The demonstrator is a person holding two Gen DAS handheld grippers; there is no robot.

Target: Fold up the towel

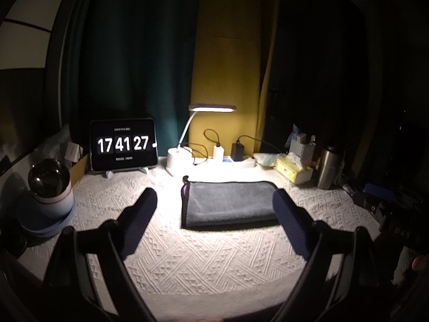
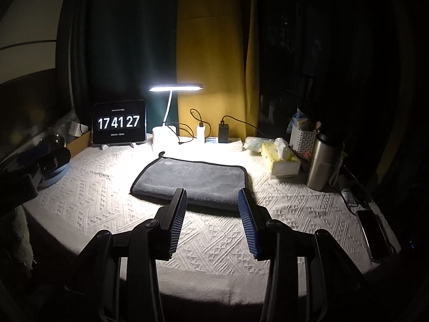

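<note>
A grey towel (image 1: pixel 230 204) with dark edging lies folded flat on the white textured tablecloth (image 1: pixel 187 257), under the lamp. It also shows in the right wrist view (image 2: pixel 193 182). My left gripper (image 1: pixel 214 201) is wide open and empty, held above the table in front of the towel. My right gripper (image 2: pixel 212 200) is open and empty, its blue-padded fingers just in front of the towel's near edge. Neither gripper touches the towel.
A tablet clock (image 1: pixel 123 145) stands at the back left, a lit desk lamp (image 1: pixel 211 108) and chargers behind the towel. A tissue box (image 2: pixel 284 161), steel flask (image 2: pixel 320 161) and white basket (image 2: pixel 303 136) stand right. A phone (image 2: pixel 374 236) lies at the right edge. A round-topped jar (image 1: pixel 49 187) stands left.
</note>
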